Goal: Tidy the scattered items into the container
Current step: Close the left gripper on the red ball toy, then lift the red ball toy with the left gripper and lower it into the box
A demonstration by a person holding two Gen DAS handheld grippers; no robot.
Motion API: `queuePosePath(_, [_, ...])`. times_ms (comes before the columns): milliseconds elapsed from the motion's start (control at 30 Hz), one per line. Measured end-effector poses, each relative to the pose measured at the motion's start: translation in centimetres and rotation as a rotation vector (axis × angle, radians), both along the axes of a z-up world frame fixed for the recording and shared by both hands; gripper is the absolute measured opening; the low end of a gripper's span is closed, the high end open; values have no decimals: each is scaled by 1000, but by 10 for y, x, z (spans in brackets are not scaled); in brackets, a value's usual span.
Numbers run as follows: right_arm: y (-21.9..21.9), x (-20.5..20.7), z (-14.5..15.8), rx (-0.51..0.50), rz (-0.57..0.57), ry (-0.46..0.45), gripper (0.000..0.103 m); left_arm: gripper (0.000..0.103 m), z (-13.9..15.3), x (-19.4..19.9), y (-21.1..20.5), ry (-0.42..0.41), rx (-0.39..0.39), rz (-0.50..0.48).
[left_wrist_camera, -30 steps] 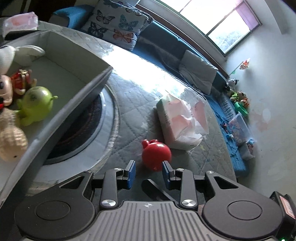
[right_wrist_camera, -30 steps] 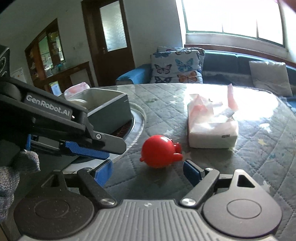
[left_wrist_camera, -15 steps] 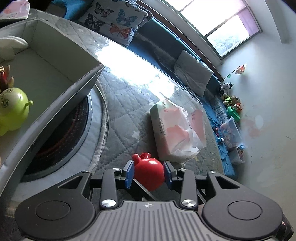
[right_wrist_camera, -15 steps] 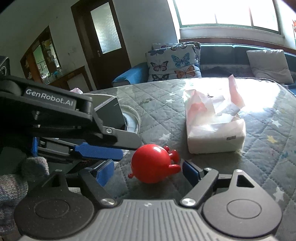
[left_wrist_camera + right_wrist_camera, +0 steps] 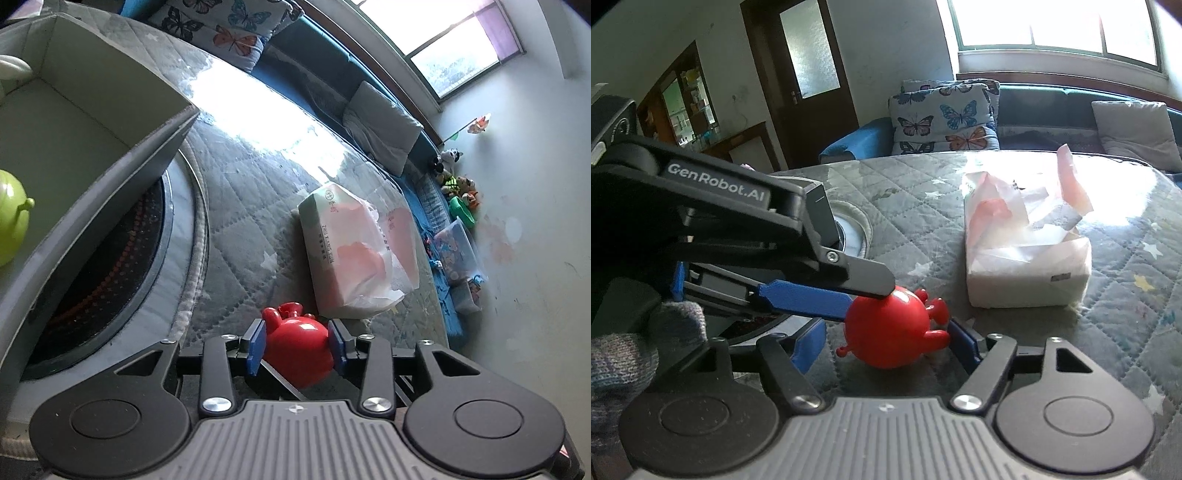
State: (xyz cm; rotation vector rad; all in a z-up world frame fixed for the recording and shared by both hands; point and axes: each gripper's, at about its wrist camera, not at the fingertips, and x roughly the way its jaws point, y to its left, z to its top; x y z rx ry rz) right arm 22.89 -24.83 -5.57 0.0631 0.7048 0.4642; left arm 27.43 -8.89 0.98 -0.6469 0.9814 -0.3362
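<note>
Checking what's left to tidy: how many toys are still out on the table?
1: the red toy lies on the quilted table beside the tissue pack. Others may lie out of view.

A tissue pack (image 5: 354, 254) lies on the quilted counter (image 5: 240, 192). Beyond the far edge, a butterfly cushion (image 5: 945, 118) and a grey cushion (image 5: 1137, 129) rest on a blue sofa (image 5: 857, 140).

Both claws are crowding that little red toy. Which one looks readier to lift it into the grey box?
Probably the left gripper: its blue pads flank the red toy closely on both sides, and the grey box lies on its side. The right gripper has the toy between much wider jaws, with clear gaps.
</note>
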Motion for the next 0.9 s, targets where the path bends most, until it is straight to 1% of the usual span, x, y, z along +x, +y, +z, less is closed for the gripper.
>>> queuePosePath(133, [0,-2,0,-13,8,-10,71,45,-3,4,-2,8,5,-12])
queuePosePath(467, [-1,-9,4,-7,4,-16,68,49,-5,7,-9,41,31,-34])
queuePosePath(733, [-1,-18,6,-3,17,-7,66,49,-2,-9,-7,33,54,-19])
queuePosePath(900, [1,-33,7,-1,35,3,66,49,6,-29,-7,14,97,-29])
